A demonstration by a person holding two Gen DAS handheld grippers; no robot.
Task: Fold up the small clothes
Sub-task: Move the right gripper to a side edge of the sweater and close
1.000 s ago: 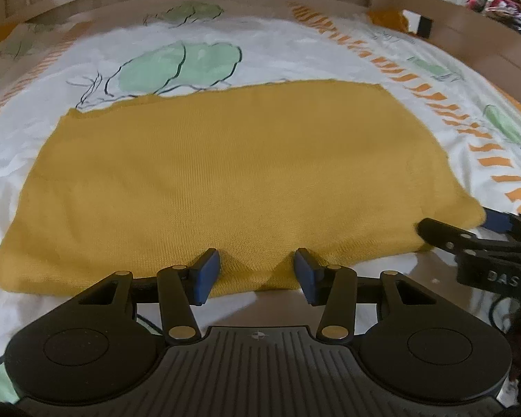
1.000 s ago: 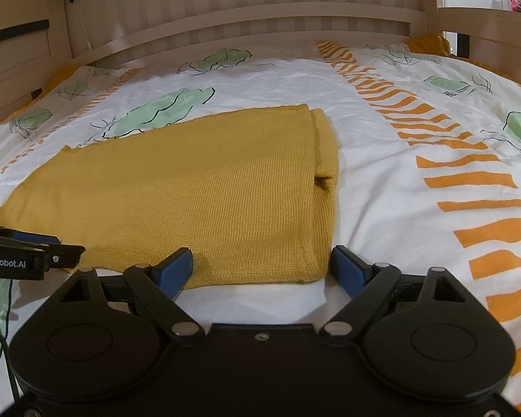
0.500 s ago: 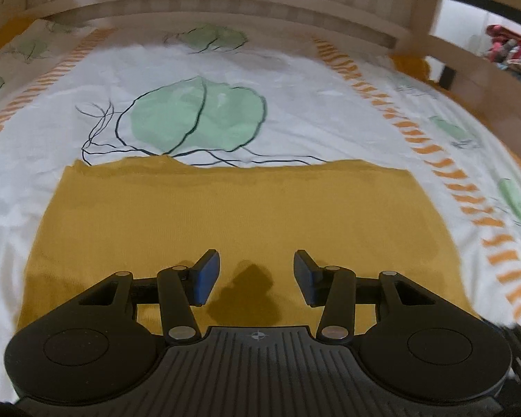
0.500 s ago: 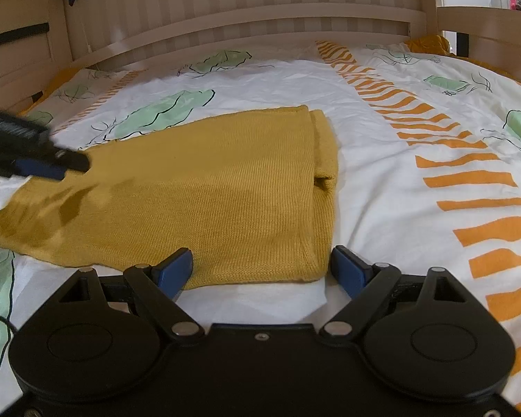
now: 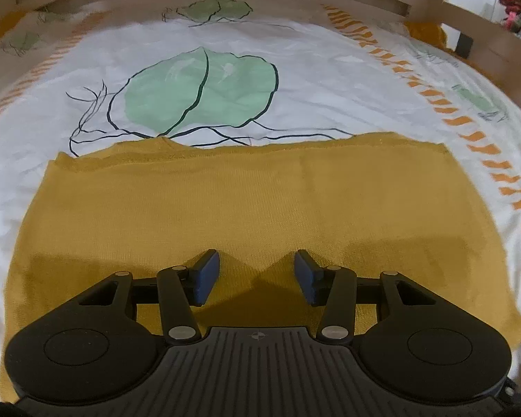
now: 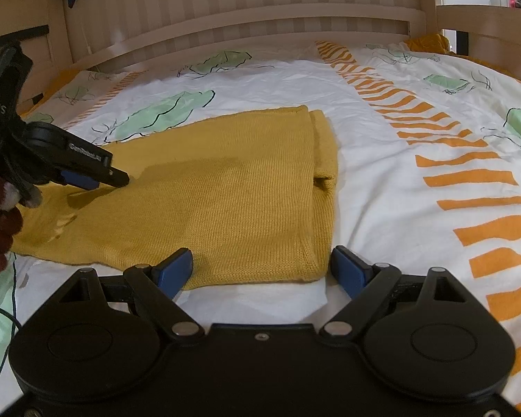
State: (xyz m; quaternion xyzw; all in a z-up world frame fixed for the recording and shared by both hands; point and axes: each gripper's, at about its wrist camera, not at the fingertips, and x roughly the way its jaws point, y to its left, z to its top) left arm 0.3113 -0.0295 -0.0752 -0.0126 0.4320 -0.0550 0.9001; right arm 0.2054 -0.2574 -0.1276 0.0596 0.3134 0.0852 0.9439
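Note:
A mustard-yellow knit garment (image 5: pixel 246 205) lies flat as a folded rectangle on the printed bedsheet (image 5: pixel 295 80). My left gripper (image 5: pixel 257 272) hovers over its near half, jaws apart, nothing between the blue pads, and its shadow falls on the knit. In the right wrist view that left gripper (image 6: pixel 97 173) hangs above the garment's left part (image 6: pixel 225 191), with a hand behind it. My right gripper (image 6: pixel 260 266) stands wide open at the garment's near right corner, one pad on each side of it. The pads do not press the cloth.
A slatted wooden headboard (image 6: pixel 246 17) closes the far side of the bed and a wooden rail (image 6: pixel 486 24) runs along the right. A yellow cloth (image 6: pixel 427 43) sits at the far right corner. Bare sheet (image 6: pixel 416 180) lies right of the garment.
My left gripper has moved from the garment's near edge inward over the knit, and has risen at the left in the right wrist view. The right gripper and the garment have stayed put.

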